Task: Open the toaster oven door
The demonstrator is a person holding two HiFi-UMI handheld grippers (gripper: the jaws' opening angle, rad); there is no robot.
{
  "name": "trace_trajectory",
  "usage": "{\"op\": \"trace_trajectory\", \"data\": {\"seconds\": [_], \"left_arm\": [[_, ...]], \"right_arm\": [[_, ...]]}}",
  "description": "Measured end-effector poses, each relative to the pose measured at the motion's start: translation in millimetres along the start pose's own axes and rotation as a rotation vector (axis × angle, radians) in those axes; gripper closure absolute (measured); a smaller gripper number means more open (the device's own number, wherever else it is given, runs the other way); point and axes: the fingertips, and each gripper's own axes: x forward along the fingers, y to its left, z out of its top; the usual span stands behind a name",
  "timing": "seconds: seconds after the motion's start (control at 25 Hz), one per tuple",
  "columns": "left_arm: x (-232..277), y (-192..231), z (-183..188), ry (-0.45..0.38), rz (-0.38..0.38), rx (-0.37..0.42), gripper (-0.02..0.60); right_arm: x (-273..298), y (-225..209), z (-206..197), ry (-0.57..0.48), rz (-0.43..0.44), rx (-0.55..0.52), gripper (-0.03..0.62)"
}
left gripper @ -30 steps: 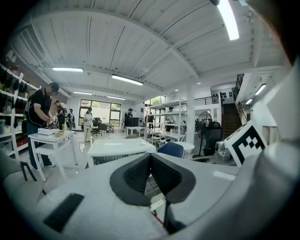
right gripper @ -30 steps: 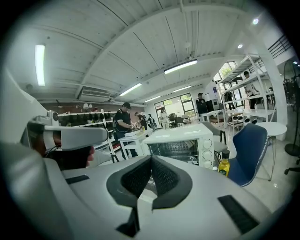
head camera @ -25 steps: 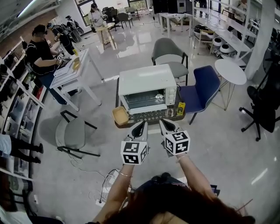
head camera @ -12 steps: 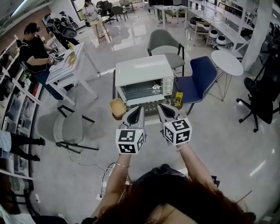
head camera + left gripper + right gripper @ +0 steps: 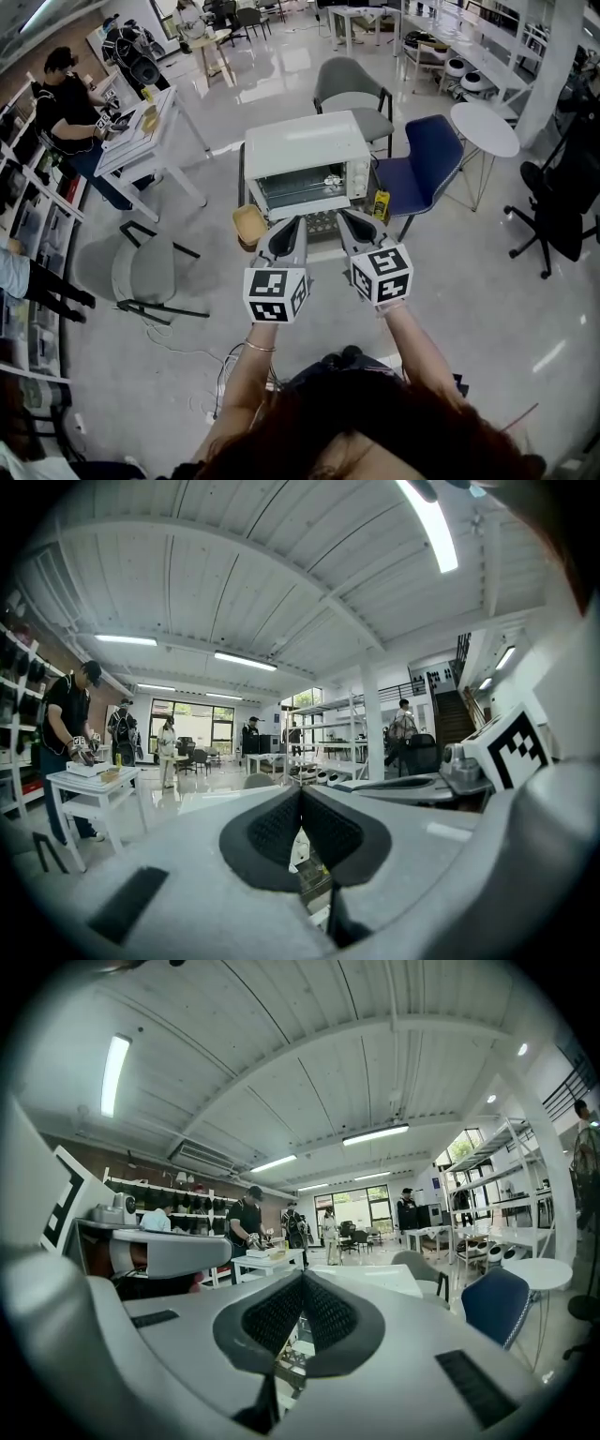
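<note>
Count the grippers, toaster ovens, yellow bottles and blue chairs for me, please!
Grippers: 2 (left gripper, right gripper)
Toaster oven: 1
Yellow bottle: 1
Blue chair: 1
Total: 5

Glossy floor [image 5: 487,309], blue chair [image 5: 427,169], round table [image 5: 485,128]

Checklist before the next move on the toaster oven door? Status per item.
1. Toaster oven in view, front toward the person: ok.
2. Door looks closed: ok.
3. Left gripper empty, jaws together: not ok for gripping.
4. Right gripper empty, jaws together: not ok for gripping.
5. Where to grip the door: cannot tell, too small.
6. Yellow bottle and tan tray sit to either side of the door: ok.
</note>
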Motion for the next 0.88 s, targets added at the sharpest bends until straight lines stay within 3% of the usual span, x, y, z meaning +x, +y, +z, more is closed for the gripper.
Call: {"op": "trace_trajectory", "data": {"seconds": [0.88], "left_arm": [[3.8, 1.3, -5.3, 0.017, -0.008, -0.013, 0.568]], "right_arm": [[-0.2, -4.5, 6.7, -0.015, -0.006, -0.006, 0.594]]}}
